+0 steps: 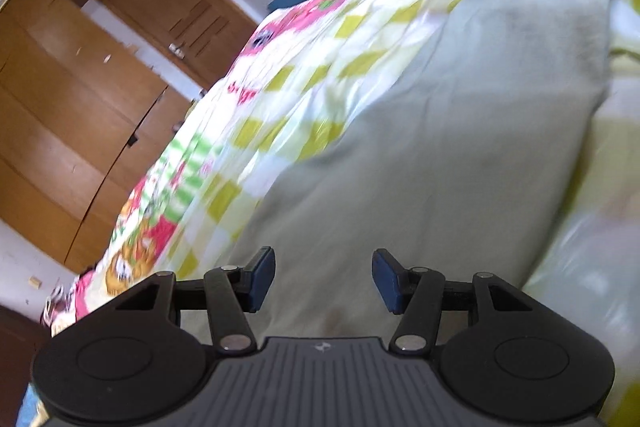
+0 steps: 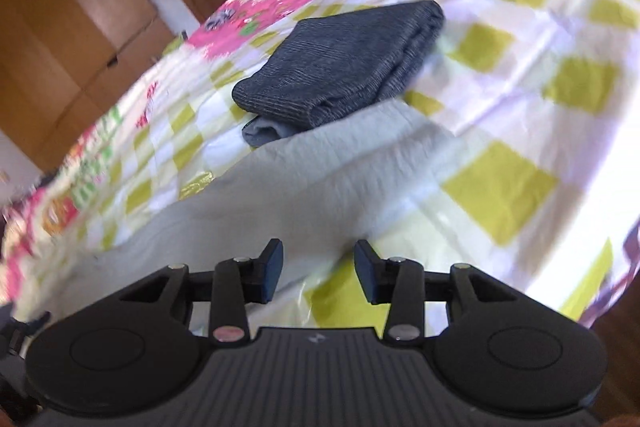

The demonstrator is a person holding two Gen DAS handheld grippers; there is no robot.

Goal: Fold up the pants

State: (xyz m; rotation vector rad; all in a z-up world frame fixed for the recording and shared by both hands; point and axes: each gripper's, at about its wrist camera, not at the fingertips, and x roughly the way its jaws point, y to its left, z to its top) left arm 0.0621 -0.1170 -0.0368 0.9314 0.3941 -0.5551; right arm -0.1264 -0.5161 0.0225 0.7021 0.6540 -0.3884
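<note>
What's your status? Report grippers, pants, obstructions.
Left gripper open, right gripper open, both empty. Pale pants flat on bedspread. Folded dark garment at their far end.

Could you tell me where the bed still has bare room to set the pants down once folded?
Free: the checked bedspread right of the folded dark garment and the light grey pants, out to the bed's edge. Crowded: the middle, where the garment's near end meets the pants.

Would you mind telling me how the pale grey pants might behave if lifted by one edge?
The pale grey pants lie soft and creased, so they would likely droop limply. Pushed, they may bunch on the checked bedsheet.
</note>
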